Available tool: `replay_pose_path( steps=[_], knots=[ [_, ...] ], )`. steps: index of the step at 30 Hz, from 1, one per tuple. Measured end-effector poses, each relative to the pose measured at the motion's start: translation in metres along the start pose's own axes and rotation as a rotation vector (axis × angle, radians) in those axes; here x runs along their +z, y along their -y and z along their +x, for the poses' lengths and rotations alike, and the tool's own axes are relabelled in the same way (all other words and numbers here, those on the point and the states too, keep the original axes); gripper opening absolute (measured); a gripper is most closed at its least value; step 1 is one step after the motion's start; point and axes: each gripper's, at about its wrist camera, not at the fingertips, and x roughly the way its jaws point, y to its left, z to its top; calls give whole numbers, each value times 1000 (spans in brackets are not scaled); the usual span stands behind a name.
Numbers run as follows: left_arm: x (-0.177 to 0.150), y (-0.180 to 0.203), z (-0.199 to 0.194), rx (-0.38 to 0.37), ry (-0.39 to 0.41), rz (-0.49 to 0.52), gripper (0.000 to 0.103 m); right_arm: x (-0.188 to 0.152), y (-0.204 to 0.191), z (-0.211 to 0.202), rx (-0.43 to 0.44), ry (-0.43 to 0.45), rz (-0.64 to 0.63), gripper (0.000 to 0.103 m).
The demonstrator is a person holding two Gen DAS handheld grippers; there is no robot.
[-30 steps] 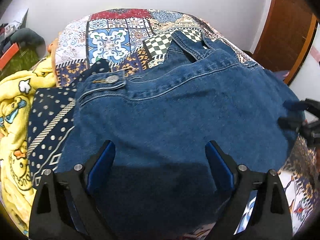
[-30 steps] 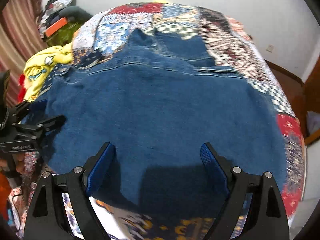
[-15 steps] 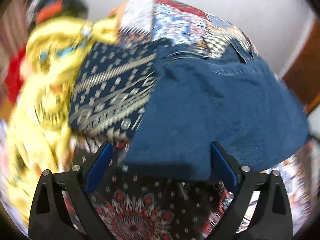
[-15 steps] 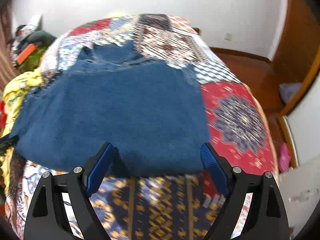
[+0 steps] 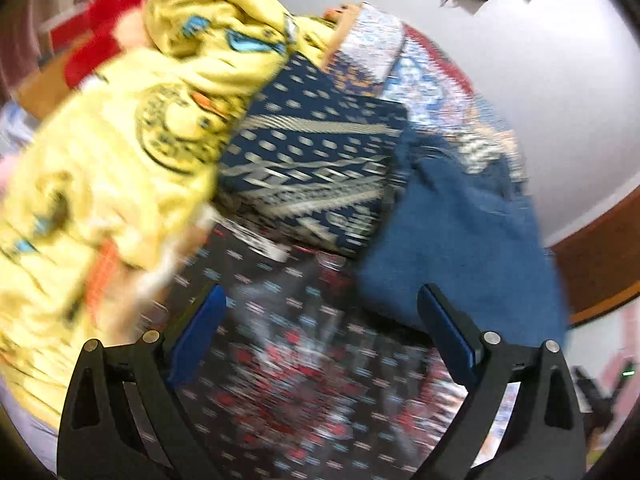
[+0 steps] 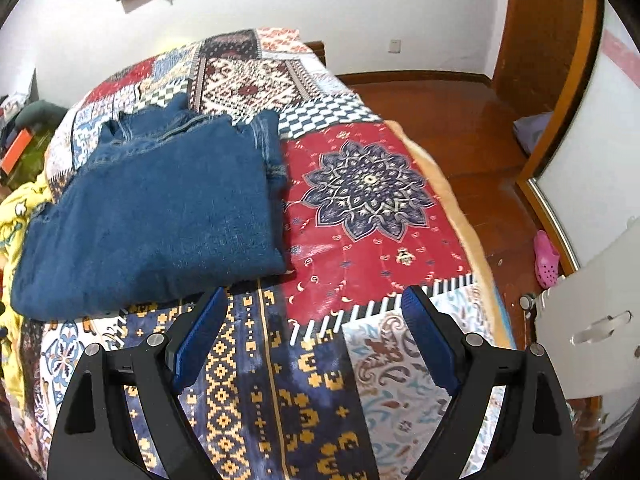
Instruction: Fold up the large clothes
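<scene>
Folded jeans (image 6: 152,216) near bed's (image 6: 360,208) left edge: heavy, stiff denim, grab thick folded hem. Left gripper (image 5: 320,336) and right gripper (image 6: 312,336) both spread, empty.

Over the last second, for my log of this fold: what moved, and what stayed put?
Both tongs, left and right, drew back off the denim garment; they now hang over bare patchwork bedspread. The left swung toward the yellow clothes and navy patterned fabric, the right toward the bed's far side. Both stayed open, holding nothing. The denim stayed folded on the bed.
</scene>
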Motion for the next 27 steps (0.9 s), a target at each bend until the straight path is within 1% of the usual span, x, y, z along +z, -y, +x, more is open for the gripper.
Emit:
replay_pose_path(
  steps=[4, 6, 7, 9, 11, 13, 14, 17, 19, 20, 22, 23, 24, 26, 27],
  knots=[
    [-8, 10, 8, -223, -62, -78, 96, 3, -4, -7, 26, 23, 12, 87],
    [-13, 16, 22, -319, -106, -127, 94, 4, -10, -7, 47, 29, 7, 87],
    [-16, 19, 29, -337, -125, -140, 92, 5, -13, -7, 54, 31, 1, 87],
    [-17, 24, 45, -353, -158, -158, 82, 4, -22, -6, 67, 34, -15, 87],
    [-19, 28, 63, -367, -182, -177, 76, 5, -32, -3, 79, 31, -39, 87],
    [-18, 32, 76, -361, -182, -186, 70, 4, -40, -1, 89, 26, -58, 87],
    [-16, 33, 82, -345, -171, -182, 65, 4, -44, 2, 93, 21, -68, 87],
    [-4, 37, 86, -281, -89, -149, 47, 3, -53, 8, 106, 8, -80, 87],
    [0, 39, 85, -265, -41, -153, 46, 2, -58, 12, 112, -4, -89, 87],
    [1, 43, 84, -237, -7, -153, 46, 1, -61, 14, 111, -12, -97, 87],
    [5, 50, 83, -186, 32, -140, 41, 0, -66, 15, 110, -21, -114, 87],
    [6, 56, 79, -163, 53, -128, 36, 0, -68, 15, 108, -25, -120, 87],
    [7, 65, 71, -138, 83, -100, 31, -1, -69, 14, 110, -28, -124, 87],
    [7, 81, 50, -110, 147, -22, 27, 1, -72, 10, 124, -30, -128, 87],
    [8, 88, 40, -110, 169, 7, 26, 1, -74, 8, 129, -27, -130, 87]
  ],
)
